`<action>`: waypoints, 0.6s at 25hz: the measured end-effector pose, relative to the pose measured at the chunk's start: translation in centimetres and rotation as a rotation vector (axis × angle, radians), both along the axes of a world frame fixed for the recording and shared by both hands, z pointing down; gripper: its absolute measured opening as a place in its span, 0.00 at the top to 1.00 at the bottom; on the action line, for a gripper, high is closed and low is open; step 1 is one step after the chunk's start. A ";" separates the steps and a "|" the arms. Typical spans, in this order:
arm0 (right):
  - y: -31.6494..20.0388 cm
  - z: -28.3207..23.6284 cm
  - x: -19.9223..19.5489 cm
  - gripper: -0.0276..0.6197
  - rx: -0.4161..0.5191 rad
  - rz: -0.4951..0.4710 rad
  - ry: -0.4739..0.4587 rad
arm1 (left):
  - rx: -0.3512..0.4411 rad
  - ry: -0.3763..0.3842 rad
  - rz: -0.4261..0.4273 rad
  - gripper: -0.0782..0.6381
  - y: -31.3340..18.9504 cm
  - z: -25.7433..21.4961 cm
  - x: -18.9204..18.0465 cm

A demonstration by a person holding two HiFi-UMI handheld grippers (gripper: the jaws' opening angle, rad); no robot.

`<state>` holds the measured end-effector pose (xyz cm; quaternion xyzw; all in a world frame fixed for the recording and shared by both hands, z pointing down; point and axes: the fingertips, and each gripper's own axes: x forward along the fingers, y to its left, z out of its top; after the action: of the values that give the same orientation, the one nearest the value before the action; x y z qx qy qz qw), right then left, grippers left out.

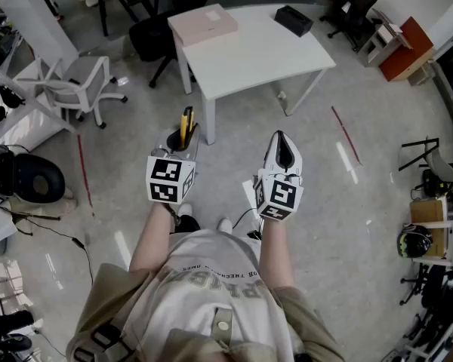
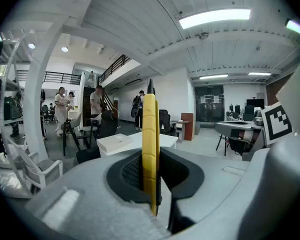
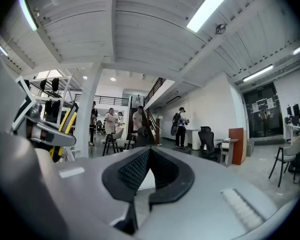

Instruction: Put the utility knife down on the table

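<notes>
Standing on grey floor (image 1: 347, 225), white table (image 1: 264, 55) bears pinkish box (image 1: 203, 24).

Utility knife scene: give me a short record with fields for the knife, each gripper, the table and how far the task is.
knife: yellow utility knife, clamped edge-on, sticking out past the jaws
left gripper: shut on the utility knife, short of the table
right gripper: jaws together, nothing between them
table: white, ahead of both grippers; holds a flat box and a black box
task state: knife not yet set down
</notes>
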<state>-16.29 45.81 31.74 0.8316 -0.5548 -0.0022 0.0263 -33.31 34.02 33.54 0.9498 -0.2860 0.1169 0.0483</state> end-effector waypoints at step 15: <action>-3.5 1.0 0.1 0.96 -0.031 0.015 -0.014 | -0.019 -0.017 0.028 0.83 -3.9 1.1 0.3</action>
<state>-16.23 42.33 32.77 0.8351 -0.5488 0.0123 0.0356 -32.99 30.10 34.63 0.9522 -0.2721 0.1285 0.0533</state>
